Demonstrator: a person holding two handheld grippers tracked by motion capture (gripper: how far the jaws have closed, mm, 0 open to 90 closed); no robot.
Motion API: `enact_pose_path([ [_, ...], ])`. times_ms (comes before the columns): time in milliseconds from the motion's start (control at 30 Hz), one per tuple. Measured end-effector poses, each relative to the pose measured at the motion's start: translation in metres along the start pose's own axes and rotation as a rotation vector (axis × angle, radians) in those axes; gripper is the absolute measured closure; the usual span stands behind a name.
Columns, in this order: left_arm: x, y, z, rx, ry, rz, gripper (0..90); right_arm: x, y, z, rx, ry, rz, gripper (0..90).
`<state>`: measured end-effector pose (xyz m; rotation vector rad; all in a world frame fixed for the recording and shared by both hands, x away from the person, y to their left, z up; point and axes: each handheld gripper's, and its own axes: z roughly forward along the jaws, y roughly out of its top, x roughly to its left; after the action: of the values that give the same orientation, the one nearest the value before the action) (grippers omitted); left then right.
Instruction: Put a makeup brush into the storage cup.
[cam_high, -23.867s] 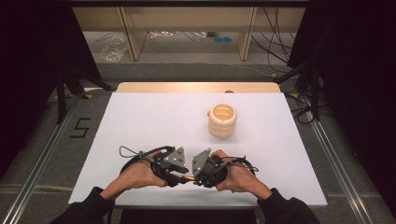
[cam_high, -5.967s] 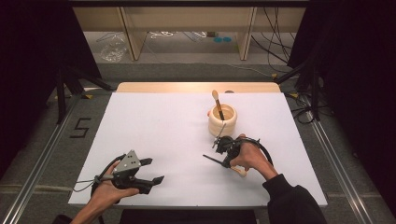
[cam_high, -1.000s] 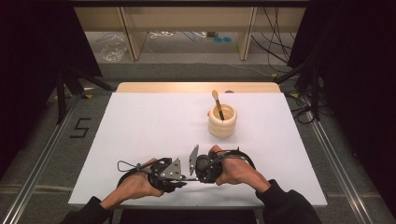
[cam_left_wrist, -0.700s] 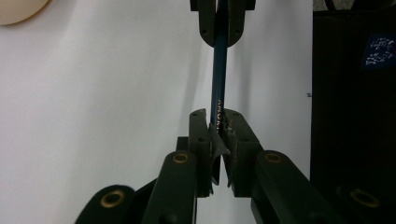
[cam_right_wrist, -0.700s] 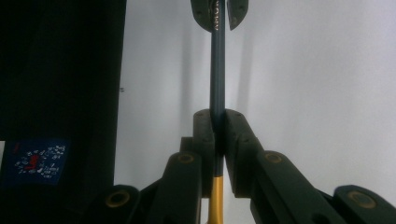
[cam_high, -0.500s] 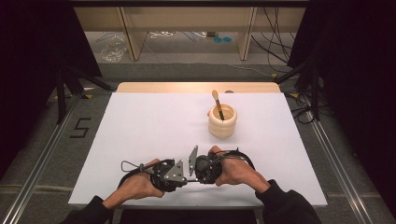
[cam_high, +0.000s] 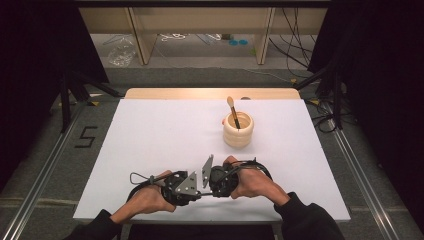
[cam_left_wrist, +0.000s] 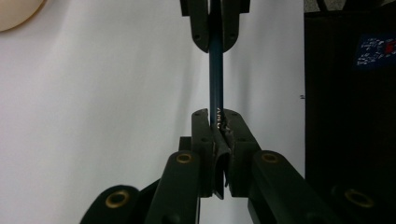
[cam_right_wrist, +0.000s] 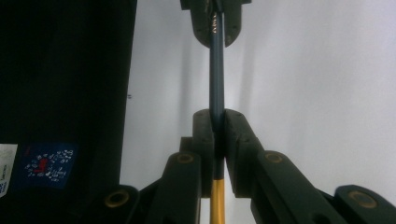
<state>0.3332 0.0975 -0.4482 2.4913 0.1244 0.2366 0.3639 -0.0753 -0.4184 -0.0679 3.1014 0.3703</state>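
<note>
Paintbrush handle lies level, pinched endwise between left gripper and right gripper.

Black long sleeves are worn on both forearms. Each hand-held gripper, the left gripper and the right gripper, is built of matt black plastic, topped by a grey three-cornered plate and trailed by a looping black cable. Brass-coloured rivets are set into the black jaw links.
</note>
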Motion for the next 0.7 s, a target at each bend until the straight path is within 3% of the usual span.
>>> enact_pose_path([
  [67, 0.0, 0.0, -0.001, 0.0, -0.011, -0.007, 84.8, 0.0, -0.001, 0.0, -0.011, 0.009, 0.017, 80.6],
  [133, 0.0, -0.001, -0.002, 0.003, -0.008, -0.001, 85.0, -0.004, -0.003, 0.002, -0.042, 0.0, -0.013, 80.2],
  [233, 0.001, -0.001, -0.005, -0.016, -0.019, -0.01, 85.1, -0.003, -0.005, 0.003, -0.042, 0.015, -0.025, 80.1],
  [300, 0.001, -0.002, -0.006, -0.019, -0.029, -0.021, 85.1, -0.002, -0.007, 0.003, -0.005, 0.019, 0.005, 80.1],
  [333, 0.001, -0.002, -0.007, -0.01, -0.029, -0.016, 85.1, -0.005, -0.008, 0.005, -0.027, 0.016, -0.031, 80.3],
  [367, 0.003, -0.003, -0.008, -0.003, -0.027, -0.001, 85.1, -0.006, -0.009, 0.005, -0.021, 0.02, -0.031, 80.6],
  [500, 0.003, -0.004, -0.009, -0.011, -0.031, -0.014, 85.1, -0.008, -0.015, 0.004, -0.015, 0.019, -0.032, 82.8],
  [533, 0.004, -0.003, -0.009, -0.011, -0.026, -0.009, 85.1, -0.007, -0.016, 0.002, 0.01, 0.018, -0.006, 83.1],
  [600, 0.004, -0.003, -0.008, -0.003, -0.028, -0.016, 84.9, -0.007, -0.016, 0.003, -0.012, 0.013, -0.046, 83.8],
  [700, 0.004, -0.003, -0.007, 0.003, -0.011, -0.01, 84.1, -0.006, -0.014, 0.002, -0.01, 0.017, -0.053, 84.5],
])
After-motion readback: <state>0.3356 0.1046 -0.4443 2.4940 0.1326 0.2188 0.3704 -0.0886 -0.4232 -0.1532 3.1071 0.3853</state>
